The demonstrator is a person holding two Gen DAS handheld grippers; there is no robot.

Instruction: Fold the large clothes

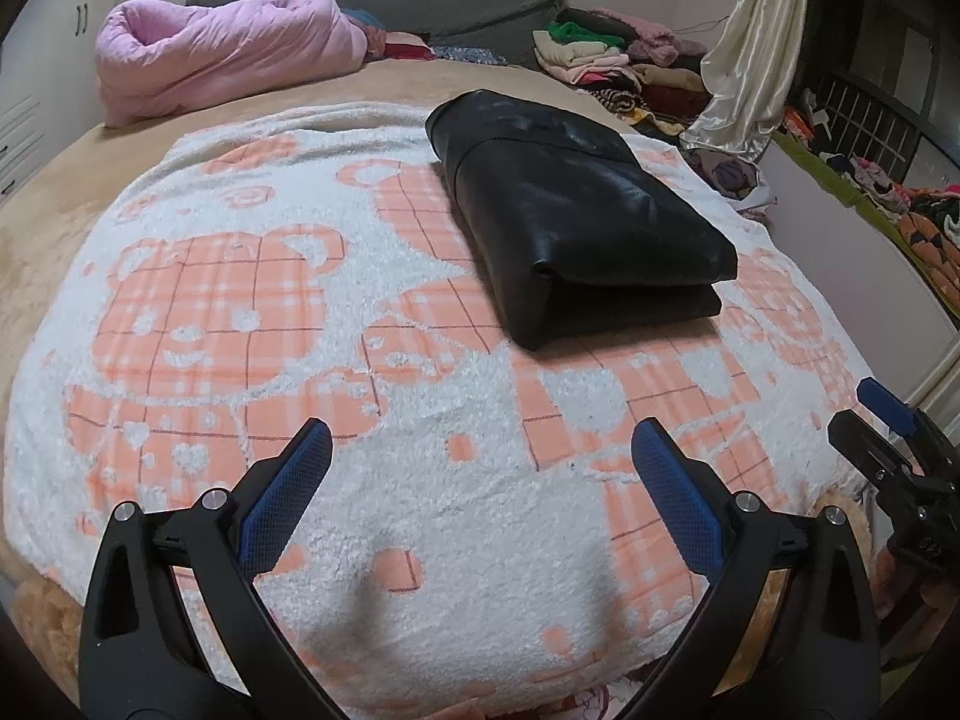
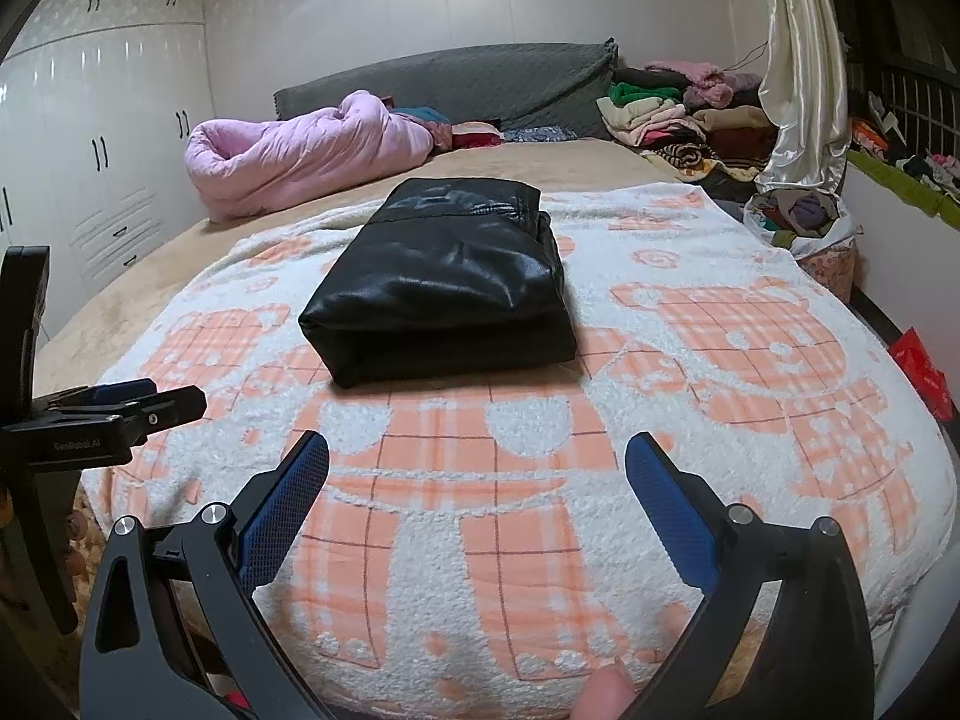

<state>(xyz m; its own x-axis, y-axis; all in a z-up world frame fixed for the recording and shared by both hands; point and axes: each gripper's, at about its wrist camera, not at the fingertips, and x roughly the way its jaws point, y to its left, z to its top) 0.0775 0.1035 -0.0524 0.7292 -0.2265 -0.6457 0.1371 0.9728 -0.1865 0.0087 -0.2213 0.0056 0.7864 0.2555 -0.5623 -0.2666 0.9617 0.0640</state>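
A black jacket (image 1: 576, 222) is seen folded into a compact block, laid on a white-and-orange bear blanket (image 1: 252, 324) spread over the bed. The left gripper (image 1: 480, 450) and the right gripper (image 2: 477, 450) are held above the blanket's near edge, both spread wide and empty. A pink quilt (image 2: 300, 150) and stacked clothes (image 2: 666, 114) are found by the headboard.

Bed (image 2: 510, 165), bear-print blanket (image 2: 600, 432), folded black garment (image 2: 444, 282), perhaps leather
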